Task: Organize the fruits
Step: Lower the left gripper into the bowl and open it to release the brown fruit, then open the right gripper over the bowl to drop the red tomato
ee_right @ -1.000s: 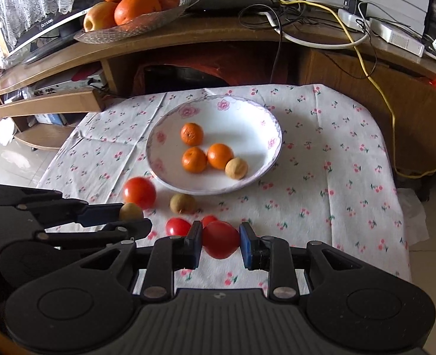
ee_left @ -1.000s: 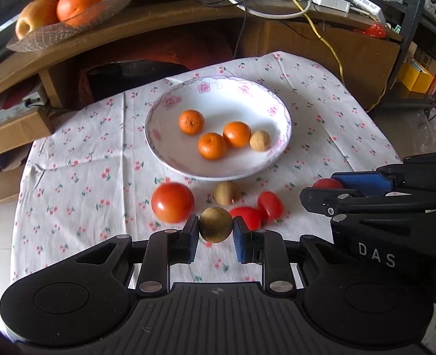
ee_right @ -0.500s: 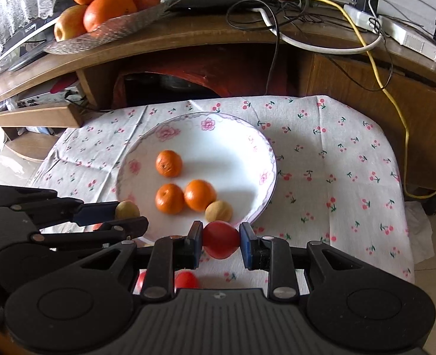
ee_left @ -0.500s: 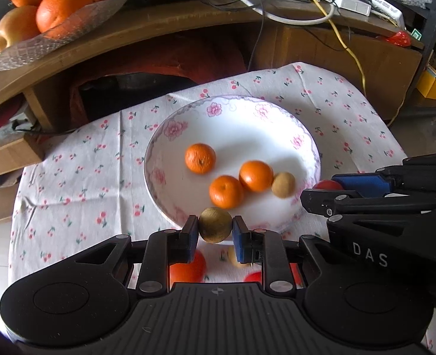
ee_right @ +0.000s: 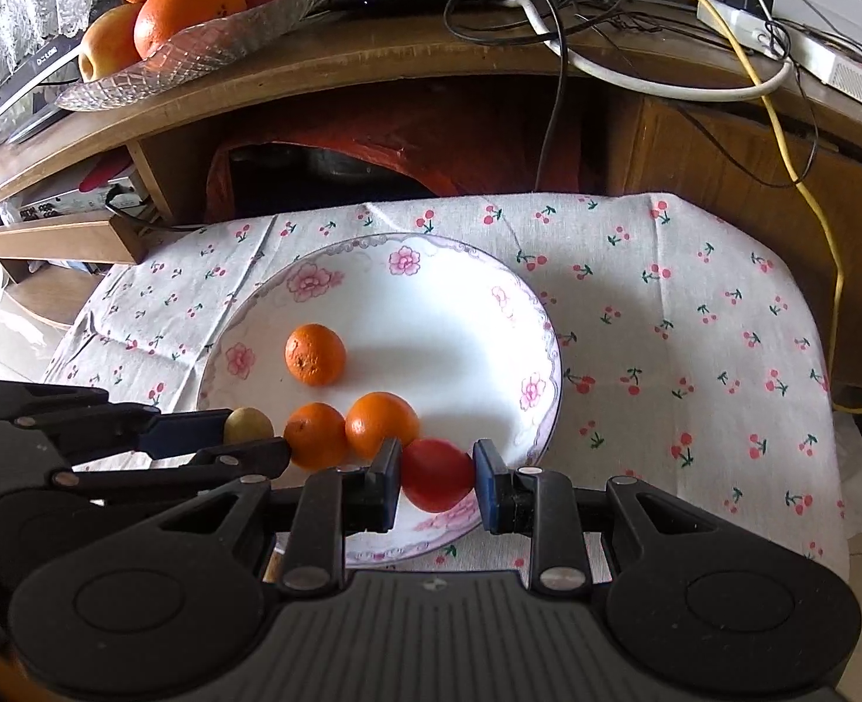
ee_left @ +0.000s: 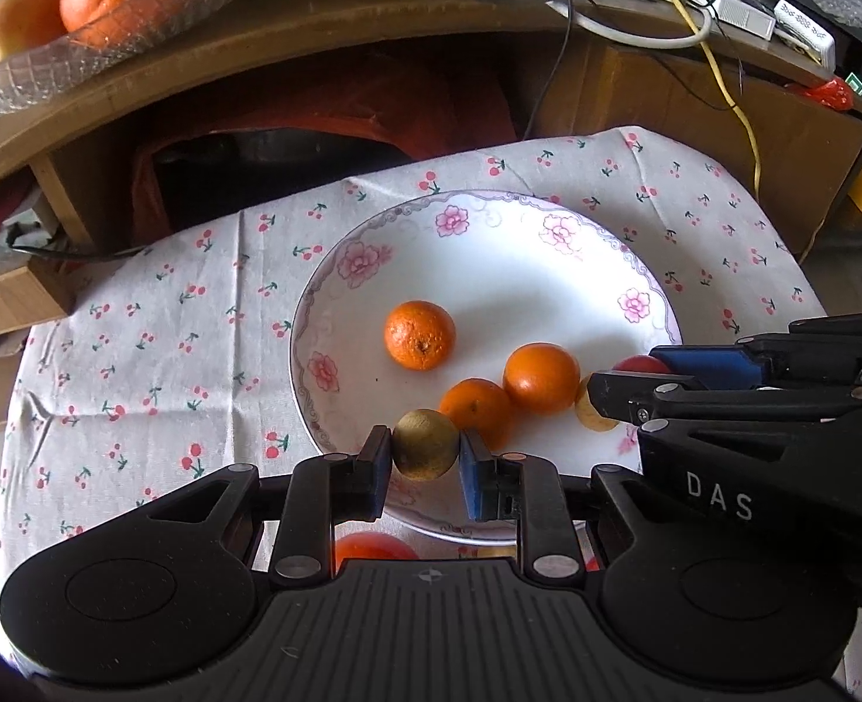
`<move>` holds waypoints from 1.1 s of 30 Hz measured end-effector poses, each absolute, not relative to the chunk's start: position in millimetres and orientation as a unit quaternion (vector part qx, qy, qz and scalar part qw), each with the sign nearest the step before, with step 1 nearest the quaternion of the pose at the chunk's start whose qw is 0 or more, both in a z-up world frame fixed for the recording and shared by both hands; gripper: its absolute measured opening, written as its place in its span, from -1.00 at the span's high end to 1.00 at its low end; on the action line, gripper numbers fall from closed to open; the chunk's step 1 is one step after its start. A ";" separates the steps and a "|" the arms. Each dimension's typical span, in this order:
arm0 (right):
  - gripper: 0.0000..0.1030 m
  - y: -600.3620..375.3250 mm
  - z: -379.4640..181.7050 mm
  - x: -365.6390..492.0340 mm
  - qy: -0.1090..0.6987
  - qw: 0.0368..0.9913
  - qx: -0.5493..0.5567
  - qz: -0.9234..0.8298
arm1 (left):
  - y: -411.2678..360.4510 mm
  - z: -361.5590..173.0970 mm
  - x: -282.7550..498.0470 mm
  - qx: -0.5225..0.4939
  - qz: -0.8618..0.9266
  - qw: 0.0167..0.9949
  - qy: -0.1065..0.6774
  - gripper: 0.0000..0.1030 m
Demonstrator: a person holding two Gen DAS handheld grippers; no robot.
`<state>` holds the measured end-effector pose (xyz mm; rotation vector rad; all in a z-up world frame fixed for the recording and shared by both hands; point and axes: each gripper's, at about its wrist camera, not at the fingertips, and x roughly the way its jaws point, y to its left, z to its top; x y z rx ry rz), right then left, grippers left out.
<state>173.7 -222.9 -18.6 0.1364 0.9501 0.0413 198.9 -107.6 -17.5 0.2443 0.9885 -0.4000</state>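
A white floral plate [ee_left: 594, 245] [ee_right: 466, 275] lies on the cherry-print cloth and holds three small oranges [ee_left: 420, 334] [ee_right: 315, 353] and a small tan fruit [ee_left: 591, 416]. My left gripper [ee_left: 425, 456] is shut on a brown-green round fruit [ee_left: 426, 451], over the plate's near rim. My right gripper [ee_right: 435, 477] is shut on a small red tomato [ee_right: 438, 475], also above the plate's near edge, just right of the oranges. In the right wrist view, the left gripper's fruit [ee_right: 247, 425] shows beside the oranges. A larger tomato [ee_left: 372, 547] peeks out under my left gripper.
The cloth-covered table [ee_right: 694, 316] stands before a wooden desk [ee_right: 407, 58] bearing cables and a glass dish of large oranges and apples [ee_right: 191, 29]. A yellow cable [ee_right: 823, 222] hangs at the right. Bare cloth lies right of the plate.
Both grippers have moved forward with their fruits, from the near table to above the plate's near rim. The loose tomatoes have dropped out of view beneath them.
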 end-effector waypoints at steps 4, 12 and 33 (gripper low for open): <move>0.45 -226.3 -19.3 178.1 0.453 0.888 0.073 0.020 | -108.0 -17.3 201.3 0.111 -0.191 0.855 0.468 0.40; 0.43 -228.7 -19.5 180.8 0.451 0.889 0.082 0.016 | -109.3 -16.6 201.7 0.115 -0.190 0.856 0.466 0.35; 0.43 -229.4 -14.8 178.1 0.455 0.886 0.090 0.011 | -110.0 -9.8 195.2 0.125 -0.180 0.863 0.454 0.22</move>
